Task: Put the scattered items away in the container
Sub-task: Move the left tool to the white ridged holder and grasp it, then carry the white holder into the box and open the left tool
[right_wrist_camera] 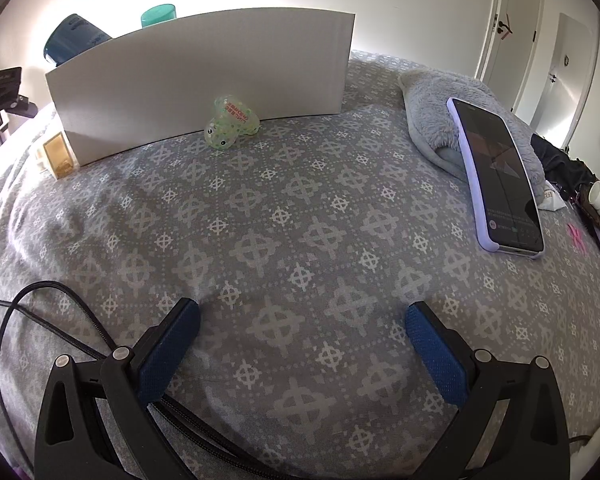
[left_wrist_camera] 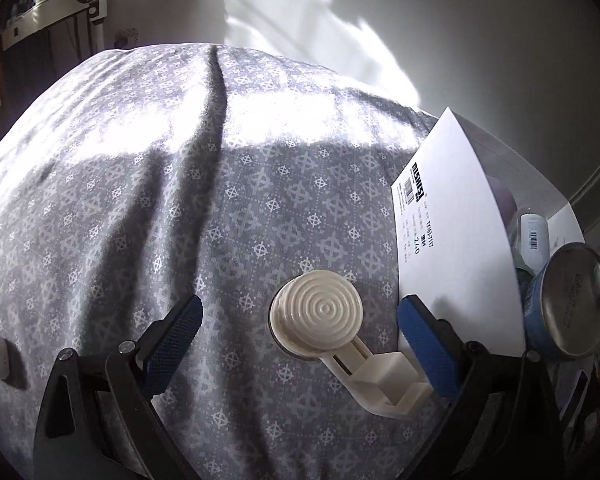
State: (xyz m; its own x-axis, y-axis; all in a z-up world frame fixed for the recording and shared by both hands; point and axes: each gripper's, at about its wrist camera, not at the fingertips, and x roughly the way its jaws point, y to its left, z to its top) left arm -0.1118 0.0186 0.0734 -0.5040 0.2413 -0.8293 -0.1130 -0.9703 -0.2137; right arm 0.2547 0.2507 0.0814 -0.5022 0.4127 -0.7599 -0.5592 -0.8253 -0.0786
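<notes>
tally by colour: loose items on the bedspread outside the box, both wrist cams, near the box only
Cream: 1, suction hook, between the open left tool's fingers
Green: 1, translucent toy, against the white box
Total: 2

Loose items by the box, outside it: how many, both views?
2. Cream suction hook lies on the bedspread between the open left claw fingers; green frog toy against the box wall. Others may be hidden.

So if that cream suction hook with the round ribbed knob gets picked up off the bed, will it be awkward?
The suction hook looks like rigid plastic, so probably stiff and light. Its round knob may let it pivot or slip between the open left gripper.
</notes>
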